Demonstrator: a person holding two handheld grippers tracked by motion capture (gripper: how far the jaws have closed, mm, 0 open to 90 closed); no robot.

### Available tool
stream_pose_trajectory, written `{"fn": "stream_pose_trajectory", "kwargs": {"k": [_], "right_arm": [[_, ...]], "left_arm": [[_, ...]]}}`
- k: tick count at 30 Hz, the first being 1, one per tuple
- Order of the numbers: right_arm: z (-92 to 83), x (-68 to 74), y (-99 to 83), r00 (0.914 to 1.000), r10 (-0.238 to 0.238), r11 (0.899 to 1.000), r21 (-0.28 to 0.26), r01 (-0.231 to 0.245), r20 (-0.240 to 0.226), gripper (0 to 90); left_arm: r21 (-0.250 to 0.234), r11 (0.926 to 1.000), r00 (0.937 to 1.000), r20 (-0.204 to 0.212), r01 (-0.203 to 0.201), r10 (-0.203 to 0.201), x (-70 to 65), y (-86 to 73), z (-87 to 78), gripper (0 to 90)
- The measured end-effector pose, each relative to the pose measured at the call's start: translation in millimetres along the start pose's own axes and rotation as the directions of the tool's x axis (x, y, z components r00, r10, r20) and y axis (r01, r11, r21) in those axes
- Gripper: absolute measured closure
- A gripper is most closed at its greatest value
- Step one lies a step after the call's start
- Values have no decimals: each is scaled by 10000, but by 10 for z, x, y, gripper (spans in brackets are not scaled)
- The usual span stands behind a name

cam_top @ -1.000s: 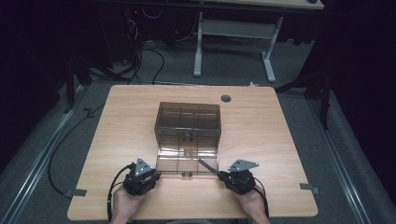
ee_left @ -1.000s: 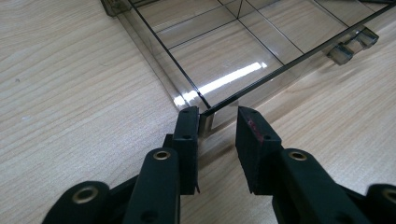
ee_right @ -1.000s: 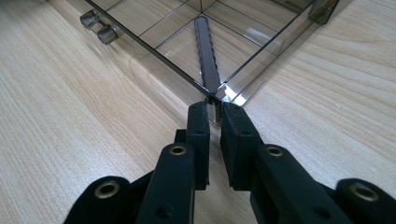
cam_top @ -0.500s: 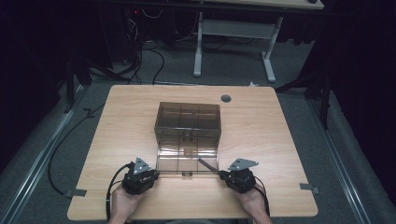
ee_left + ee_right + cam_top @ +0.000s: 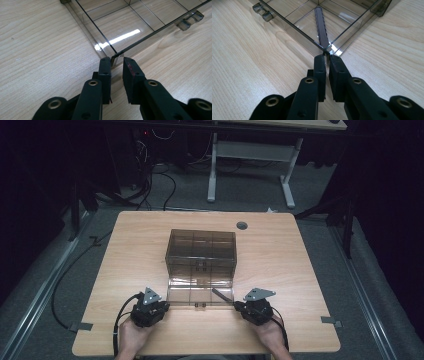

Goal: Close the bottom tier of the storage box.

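A smoky see-through compartment box (image 5: 201, 251) stands mid-table. Its hinged lid (image 5: 200, 292) lies folded flat toward the person. My left gripper (image 5: 167, 305) sits at the lid's near left corner, and in the left gripper view the gripper (image 5: 116, 61) is shut on that corner (image 5: 117, 54). My right gripper (image 5: 235, 305) sits at the near right corner, and the right gripper view shows the gripper (image 5: 327, 58) shut tight on the lid edge (image 5: 326, 53). A dark ribbed strip (image 5: 321, 25) lies on the lid, pointing at the right jaws. Hands hold both grippers from below.
Two small latch tabs (image 5: 190, 21) stick out from the lid's front edge. A cable hole (image 5: 242, 225) sits in the wooden table (image 5: 130, 255) behind the box. Grey tape marks (image 5: 80, 326) lie near the front corners. Cables trail off the left side.
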State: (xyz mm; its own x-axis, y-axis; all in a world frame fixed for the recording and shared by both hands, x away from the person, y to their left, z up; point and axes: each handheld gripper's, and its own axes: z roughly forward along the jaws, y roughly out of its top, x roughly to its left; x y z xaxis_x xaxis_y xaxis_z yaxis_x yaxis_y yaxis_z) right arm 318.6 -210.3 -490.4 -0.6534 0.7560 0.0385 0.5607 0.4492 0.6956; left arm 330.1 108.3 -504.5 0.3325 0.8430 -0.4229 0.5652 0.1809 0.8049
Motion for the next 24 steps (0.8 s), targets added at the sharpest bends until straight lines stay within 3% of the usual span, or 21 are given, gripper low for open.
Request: {"fn": "stream_pose_trajectory", "kwargs": {"k": [12,24], "right_arm": [[22,-33,27,9999,143,9999,-19,-143,30,843],[35,-49,57,9995,319,9995,-19,-319,71,844]], "left_arm": [[-5,10000,10000,10,12,-12,12,44,46,760],[19,9991,9991,3,426,-426,31,84,78,756]]}}
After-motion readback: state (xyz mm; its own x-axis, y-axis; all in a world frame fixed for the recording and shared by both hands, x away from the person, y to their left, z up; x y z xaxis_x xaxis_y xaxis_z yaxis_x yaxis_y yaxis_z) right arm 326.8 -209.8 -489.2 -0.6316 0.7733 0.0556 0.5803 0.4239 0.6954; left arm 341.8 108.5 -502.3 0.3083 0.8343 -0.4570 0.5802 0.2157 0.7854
